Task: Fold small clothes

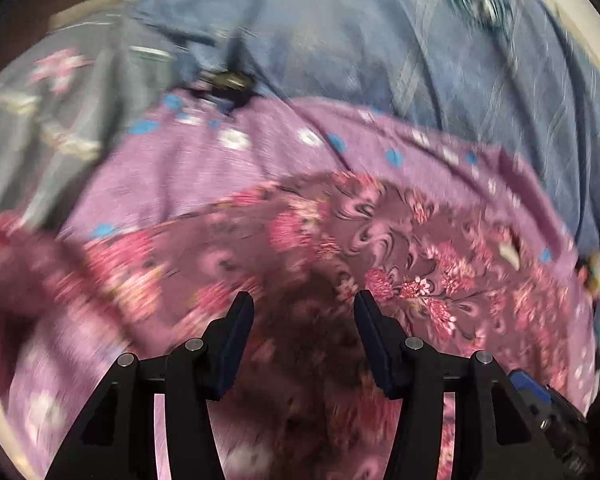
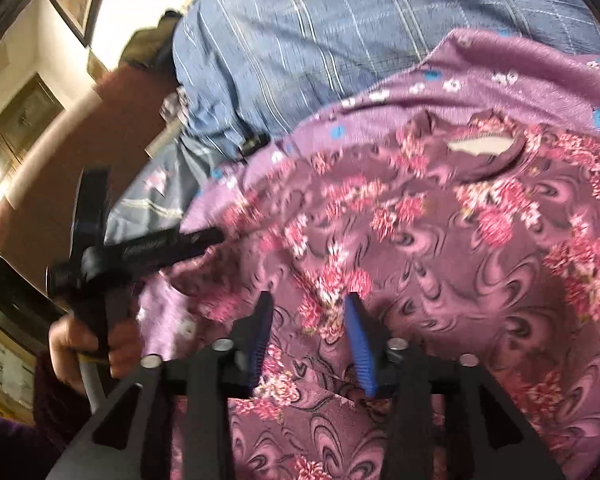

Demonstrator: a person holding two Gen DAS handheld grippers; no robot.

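Maroon floral top (image 2: 460, 240) lies under both tongs: left tongs (image 1: 304, 300) hover wide apart, right tongs (image 2: 308, 300) likewise spread, angled down, gripping nothing.

You see both fisheye views smeared by motion blur, edges bowed and dark; daylight blows out the right view's upper-left wall (image 2: 116, 20).
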